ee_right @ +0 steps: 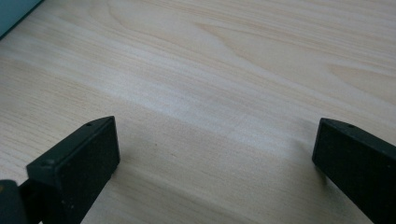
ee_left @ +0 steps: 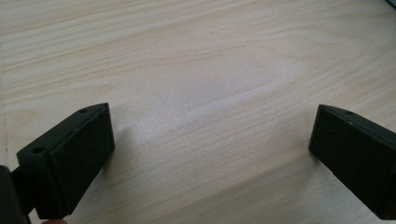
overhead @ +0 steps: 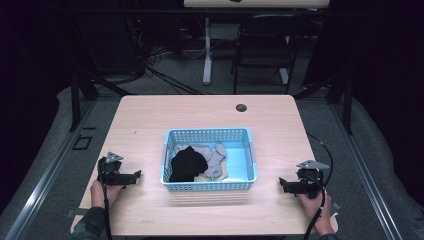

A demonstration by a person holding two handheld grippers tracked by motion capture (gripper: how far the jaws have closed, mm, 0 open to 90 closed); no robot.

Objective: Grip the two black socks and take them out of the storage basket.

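A light blue plastic basket (overhead: 252, 150) stands in the middle of the wooden table (overhead: 150, 115). Inside it lie a black cloth (overhead: 187, 163), a grey cloth (overhead: 212, 155) and a bit of pale yellow fabric (overhead: 210, 176). My left gripper (overhead: 137, 176) rests low over the table to the basket's left, pointing toward it. My right gripper (overhead: 282, 184) sits to the basket's right, also pointing inward. In the left gripper view the jaws (ee_left: 212, 154) stand wide apart over bare wood. The right gripper view shows the same wide gap (ee_right: 217, 158) with nothing between.
A round cable hole (overhead: 241, 107) lies near the table's far edge. A dark chair (overhead: 265, 45) and a white desk leg (overhead: 207, 55) stand beyond the table. A black cable (overhead: 322, 145) trails off the right side. The basket's corner (ee_right: 14, 14) shows at the upper left.
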